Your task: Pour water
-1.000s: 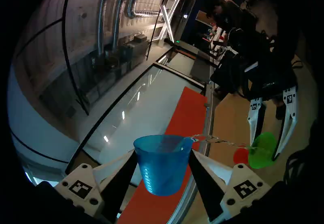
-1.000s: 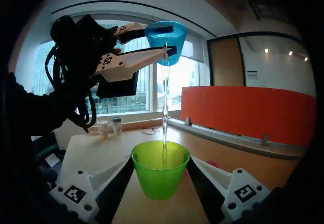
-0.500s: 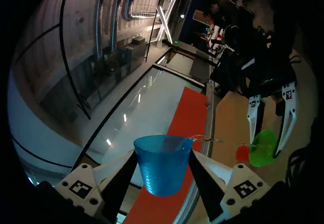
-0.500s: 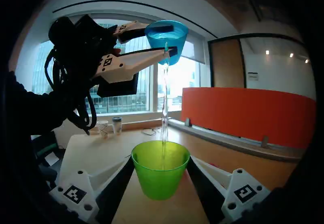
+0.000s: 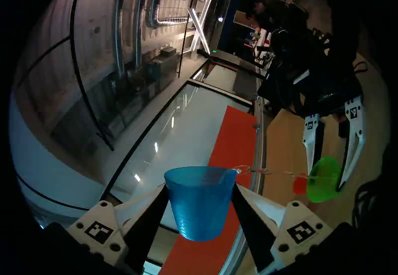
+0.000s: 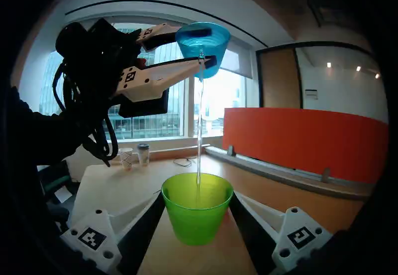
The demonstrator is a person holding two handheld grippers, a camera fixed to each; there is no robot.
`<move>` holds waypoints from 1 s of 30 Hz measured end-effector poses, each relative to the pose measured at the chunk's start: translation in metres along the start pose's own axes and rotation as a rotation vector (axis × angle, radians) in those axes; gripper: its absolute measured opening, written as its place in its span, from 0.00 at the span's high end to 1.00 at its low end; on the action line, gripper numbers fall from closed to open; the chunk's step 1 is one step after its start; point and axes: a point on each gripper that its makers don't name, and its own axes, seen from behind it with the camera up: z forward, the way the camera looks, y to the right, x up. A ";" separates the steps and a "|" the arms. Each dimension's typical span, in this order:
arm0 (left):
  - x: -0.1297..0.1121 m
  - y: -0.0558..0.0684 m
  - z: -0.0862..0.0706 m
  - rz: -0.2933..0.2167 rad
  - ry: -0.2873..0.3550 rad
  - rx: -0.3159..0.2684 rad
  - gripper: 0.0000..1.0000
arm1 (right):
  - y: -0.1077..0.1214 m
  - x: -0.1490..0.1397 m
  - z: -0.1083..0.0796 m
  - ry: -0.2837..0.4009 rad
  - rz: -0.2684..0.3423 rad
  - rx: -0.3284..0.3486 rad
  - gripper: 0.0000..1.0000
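My left gripper [image 5: 200, 203] is shut on a blue cup [image 5: 200, 200], tipped on its side high above the table. From its lip a thin stream of water [image 6: 198, 140] falls into a green cup [image 6: 197, 214], held upright by my right gripper [image 6: 197, 215], which is shut on it. In the right gripper view the blue cup [image 6: 203, 44] and the left gripper [image 6: 196, 48] sit at the top, directly above the green cup. In the left gripper view the green cup [image 5: 323, 179] and the right gripper [image 5: 332, 173] appear at the right, with the water stream [image 5: 271, 172] reaching them.
A wooden table [image 6: 124, 185] lies under the green cup, with an orange partition [image 6: 308, 138] along its far side. Two paper cups [image 6: 134, 156] stand by the window. A person's dark sleeve [image 6: 35, 140] and cables hold the left gripper at the left.
The blue cup has shifted slightly left in the right gripper view, and the stream with it. Water keeps falling into the green cup. Both grips are unchanged.
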 end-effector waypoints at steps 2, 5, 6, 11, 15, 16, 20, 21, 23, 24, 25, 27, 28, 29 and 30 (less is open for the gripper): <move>0.000 0.000 -0.001 0.002 0.000 0.000 0.16 | 0.000 0.000 0.000 0.000 0.000 0.001 0.09; 0.000 -0.001 -0.001 0.008 0.000 0.002 0.16 | 0.000 0.001 0.001 0.001 0.000 0.002 0.09; 0.001 -0.001 -0.001 0.011 0.000 0.003 0.16 | 0.000 0.001 0.001 0.002 0.000 0.002 0.09; 0.002 -0.002 -0.003 0.022 0.002 0.007 0.15 | 0.001 0.000 0.002 0.001 -0.003 0.001 0.09; 0.004 -0.003 -0.004 0.026 0.007 0.009 0.15 | 0.001 0.002 0.002 0.002 -0.003 0.002 0.09; 0.004 -0.003 -0.004 0.028 0.008 0.009 0.15 | 0.001 0.002 0.002 0.002 -0.003 0.002 0.09; 0.004 -0.004 -0.004 0.042 0.008 0.009 0.15 | 0.001 0.003 0.004 0.000 -0.006 0.002 0.09; 0.004 -0.003 -0.004 0.045 0.008 0.009 0.15 | 0.001 0.004 0.004 0.000 -0.006 0.003 0.09; 0.004 -0.003 -0.004 0.048 0.008 0.010 0.15 | 0.001 0.004 0.004 0.001 -0.006 0.003 0.09; 0.004 -0.003 -0.004 0.049 0.008 0.009 0.15 | 0.001 0.004 0.004 0.001 -0.006 0.003 0.09; 0.004 -0.003 -0.004 0.050 0.009 0.008 0.15 | 0.001 0.005 0.005 0.001 -0.006 0.004 0.09; 0.004 -0.002 -0.004 0.053 0.009 0.008 0.15 | 0.000 0.005 0.005 0.001 -0.007 0.004 0.09; 0.004 -0.002 -0.004 0.056 0.009 0.008 0.15 | 0.000 0.005 0.005 0.001 -0.008 0.005 0.09; 0.004 -0.003 -0.004 0.059 0.010 0.008 0.15 | 0.000 0.005 0.006 0.001 -0.008 0.005 0.09; 0.004 -0.003 -0.004 0.063 0.009 0.008 0.15 | 0.000 0.005 0.006 0.001 -0.009 0.005 0.09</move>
